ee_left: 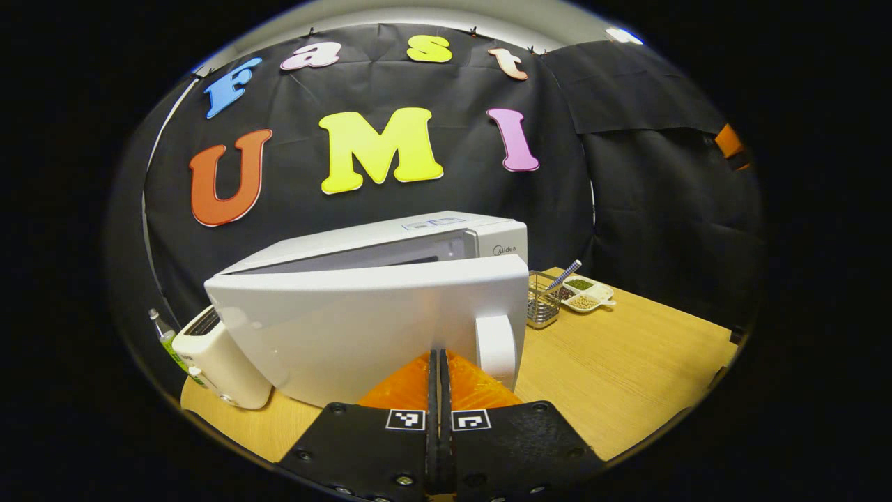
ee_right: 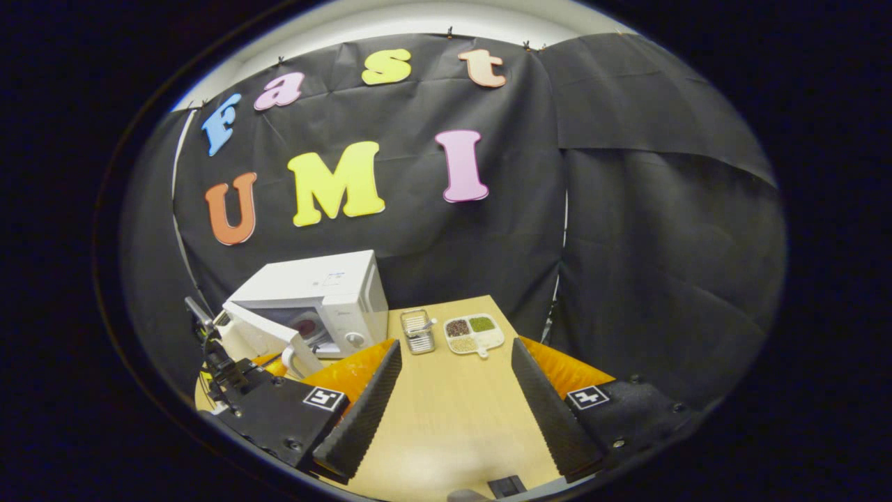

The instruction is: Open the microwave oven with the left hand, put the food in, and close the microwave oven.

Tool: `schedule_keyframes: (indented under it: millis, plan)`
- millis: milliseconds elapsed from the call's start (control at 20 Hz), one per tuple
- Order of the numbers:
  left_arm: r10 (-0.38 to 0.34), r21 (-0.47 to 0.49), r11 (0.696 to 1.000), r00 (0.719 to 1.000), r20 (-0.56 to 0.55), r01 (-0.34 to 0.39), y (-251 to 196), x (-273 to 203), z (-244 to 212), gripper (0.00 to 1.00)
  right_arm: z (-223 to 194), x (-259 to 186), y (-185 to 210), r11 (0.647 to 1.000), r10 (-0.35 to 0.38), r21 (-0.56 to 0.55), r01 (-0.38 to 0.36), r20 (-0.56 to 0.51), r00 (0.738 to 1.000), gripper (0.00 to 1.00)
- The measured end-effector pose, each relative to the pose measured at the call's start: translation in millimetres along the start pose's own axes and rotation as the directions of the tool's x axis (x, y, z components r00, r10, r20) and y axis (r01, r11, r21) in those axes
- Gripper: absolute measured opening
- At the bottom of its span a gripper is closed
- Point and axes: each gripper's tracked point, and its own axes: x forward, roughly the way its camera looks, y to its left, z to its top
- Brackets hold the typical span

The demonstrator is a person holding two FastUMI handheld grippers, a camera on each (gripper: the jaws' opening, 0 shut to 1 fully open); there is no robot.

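Observation:
A white microwave stands on the wooden table with its door swung partly open. The door's handle is at its right end. My left gripper is shut with nothing between its fingers, its tips at the door's outer face just left of the handle. In the right gripper view the microwave sits at the left with its door ajar, and a reddish round item shows inside the cavity. My right gripper hangs open over the table, holding nothing.
A white toaster and a green bottle stand left of the microwave. To its right are a wire basket and a divided dish of beans. Bare wooden table stretches to the right.

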Motion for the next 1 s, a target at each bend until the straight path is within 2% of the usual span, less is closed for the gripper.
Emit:
schedule_keyframes:
  millis: [50, 100, 200, 250, 300, 350, 400, 450, 500, 550, 600, 650, 700, 850, 1000]
  plan:
    - [-0.004, -0.001, 1.0, 1.0, -0.011, 0.004, -1, 10, -2, 0.0, 0, 1, -2, 1.0, -0.006, 0.002, 0.006, -0.002, 1.0, 1.0]
    - [-0.004, 0.001, 1.0, 1.0, -0.016, 0.004, 0, 18, -2, 0.0, 0, 3, -5, 1.0, -0.018, 0.001, 0.018, -0.004, 1.0, 0.92]
    - [-0.001, -0.008, 1.0, 1.0, -0.012, 0.001, 3, 35, 2, 0.0, -1, 7, -12, 0.999, -0.037, 0.005, 0.037, -0.011, 0.999, 0.92]
    - [-0.001, -0.015, 1.0, 1.0, -0.007, 0.001, 3, 43, 5, 0.0, 0, 8, -14, 0.999, -0.045, 0.011, 0.045, -0.015, 0.999, 1.0]
    - [-0.001, -0.021, 1.0, 1.0, -0.005, 0.001, 4, 49, 8, 0.0, 0, 9, -18, 0.999, -0.052, 0.015, 0.053, -0.021, 0.998, 0.92]
    - [0.0, -0.025, 1.0, 1.0, -0.002, 0.0, 5, 55, 10, 0.0, -1, 12, -20, 0.998, -0.061, 0.014, 0.061, -0.023, 0.998, 0.92]
    - [0.001, -0.031, 1.0, 1.0, 0.0, -0.001, 4, 62, 12, 0.0, -1, 14, -23, 0.998, -0.069, 0.01, 0.069, -0.028, 0.997, 1.0]
    - [0.002, -0.039, 0.999, 1.0, 0.003, -0.001, 4, 68, 13, 0.0, 0, 15, -24, 0.997, -0.074, 0.008, 0.074, -0.029, 0.997, 0.92]
    - [0.003, -0.047, 0.999, 1.0, 0.003, -0.003, 4, 73, 15, 0.0, 0, 17, -25, 0.997, -0.079, 0.004, 0.08, -0.035, 0.996, 1.0]
    - [0.001, -0.058, 0.998, 1.0, -0.008, -0.001, 2, 76, 14, 0.0, -1, 19, -24, 0.997, -0.079, 0.004, 0.079, -0.039, 0.996, 1.0]
    - [-0.003, -0.061, 0.998, 1.0, -0.007, 0.003, -2, 80, 12, 0.0, -1, 22, -23, 0.997, -0.079, 0.004, 0.079, -0.045, 0.996, 0.92]
    - [0.005, -0.053, 0.999, 1.0, -0.009, -0.006, -3, 78, 14, 0.0, -1, 26, -20, 0.997, -0.076, 0.003, 0.076, -0.05, 0.996, 0.92]
    - [0.01, -0.048, 0.999, 1.0, 0.01, -0.01, -3, 85, 14, 0.0, 1, 28, -17, 0.998, -0.07, -0.003, 0.07, -0.049, 0.996, 1.0]
    - [0.006, -0.132, 0.991, 1.0, 0.003, -0.005, -3, 91, 13, 0.0, 8, 33, -6, 0.998, -0.056, -0.031, 0.054, -0.044, 0.997, 1.0]
    - [0.0, -0.13, 0.991, 1.0, 0.003, 0.0, -5, 89, 14, 0.0, 8, 34, 2, 0.999, -0.039, -0.032, 0.038, -0.043, 0.998, 1.0]
